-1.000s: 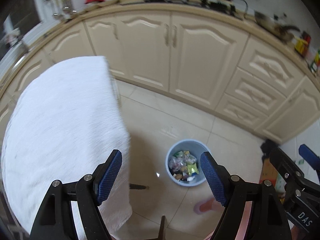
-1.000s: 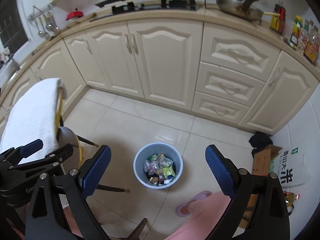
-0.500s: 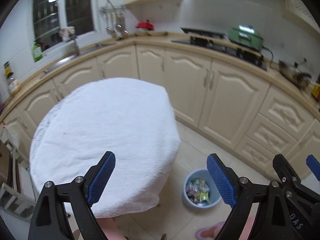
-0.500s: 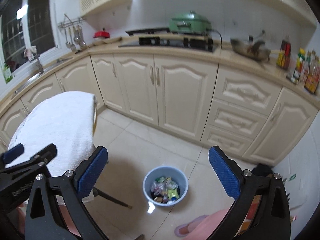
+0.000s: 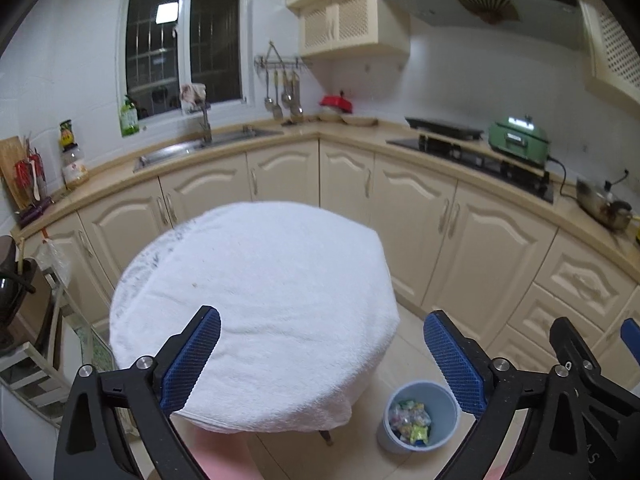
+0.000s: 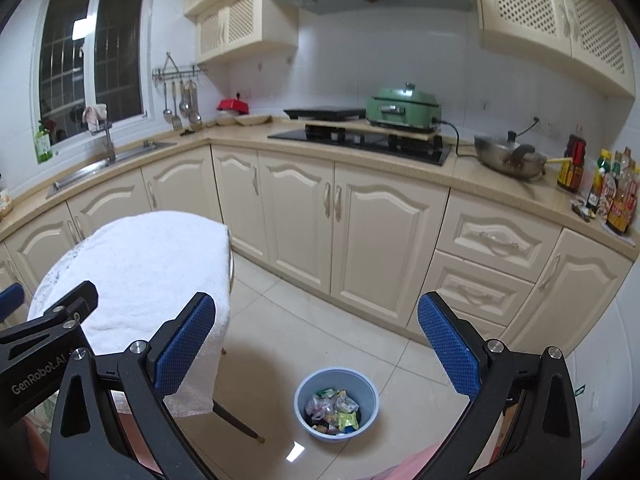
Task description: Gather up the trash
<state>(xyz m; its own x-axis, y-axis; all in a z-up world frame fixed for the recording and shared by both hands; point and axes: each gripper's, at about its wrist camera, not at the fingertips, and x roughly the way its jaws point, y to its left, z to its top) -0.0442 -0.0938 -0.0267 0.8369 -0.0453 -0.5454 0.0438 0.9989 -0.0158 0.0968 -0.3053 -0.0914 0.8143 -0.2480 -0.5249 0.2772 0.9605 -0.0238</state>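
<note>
Left gripper point(image 5: 322, 354) is opening wide, nothing between its blue pads, above the white towel-covered table point(image 5: 256, 300). Right gripper point(image 6: 316, 342) spread wide and empty too. Below on the floor, the blue bin point(image 6: 337, 400) holds the wrappers point(image 6: 334, 410), beside the table.
</note>
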